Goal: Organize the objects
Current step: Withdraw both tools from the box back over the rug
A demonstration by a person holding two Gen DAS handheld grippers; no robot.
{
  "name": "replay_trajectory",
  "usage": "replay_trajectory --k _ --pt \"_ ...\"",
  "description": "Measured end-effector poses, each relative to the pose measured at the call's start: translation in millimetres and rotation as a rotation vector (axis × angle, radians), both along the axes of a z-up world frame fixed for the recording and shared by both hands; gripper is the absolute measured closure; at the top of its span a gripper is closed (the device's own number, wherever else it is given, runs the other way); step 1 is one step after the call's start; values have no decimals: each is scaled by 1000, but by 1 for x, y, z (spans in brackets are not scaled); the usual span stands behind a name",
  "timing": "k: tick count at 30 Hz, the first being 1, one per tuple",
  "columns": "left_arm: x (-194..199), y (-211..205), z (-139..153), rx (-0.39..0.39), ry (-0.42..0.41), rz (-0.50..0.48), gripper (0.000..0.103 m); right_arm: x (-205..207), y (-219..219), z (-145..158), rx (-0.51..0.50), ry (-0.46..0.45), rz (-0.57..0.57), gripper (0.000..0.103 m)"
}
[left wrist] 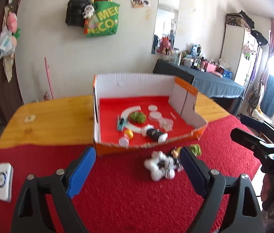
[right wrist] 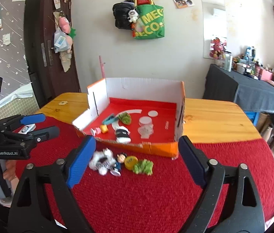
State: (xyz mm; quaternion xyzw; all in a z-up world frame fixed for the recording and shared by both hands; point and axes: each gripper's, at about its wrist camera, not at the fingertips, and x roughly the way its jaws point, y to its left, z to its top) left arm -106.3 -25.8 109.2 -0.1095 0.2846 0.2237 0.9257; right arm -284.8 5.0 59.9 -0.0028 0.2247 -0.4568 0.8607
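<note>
Toys lie loose on the red cloth just in front of the cardboard box, low in the middle of both views: a white fluffy toy, a small doll figure, a yellow cap and a green tuft. They sit near the box's torn front wall, probably because that low edge is the easy way in, and the box already holds other small things, a green tuft and a black-and-white plush among them.

Both tools hang above the cloth with nothing between their pads. The left gripper has its jaws spread wide, the fluffy toy lying between and beyond them. The right gripper is likewise spread, framing the whole loose group, so a pick-up looks likely.

Cloth covers the near part of a wooden table; a white device rests at lower left of the left view. Behind, a pale wall carries a green bag, a mirror and photos, with a dark door at upper left of the right view.
</note>
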Motion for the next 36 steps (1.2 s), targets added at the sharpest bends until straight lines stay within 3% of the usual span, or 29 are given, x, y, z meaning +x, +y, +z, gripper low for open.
replay_trajectory --k 5,10,20,26,36 --pt "-1 0 -24 -57 14 42 8 -8 -2 -18 36 -21 -19 13" --pt "8 -3 -47 -66 61 52 8 -14 -11 -40 78 -18 -58 13" --pt "30 3 -74 -171 122 5 8 -20 -27 -55 155 -21 -100 13" --pt "49 -1 -84 -193 175 -41 8 -20 -35 -58 166 -8 -122 13" --pt "78 -4 -93 -115 266 -70 8 -23 -49 -59 186 -2 -144 13"
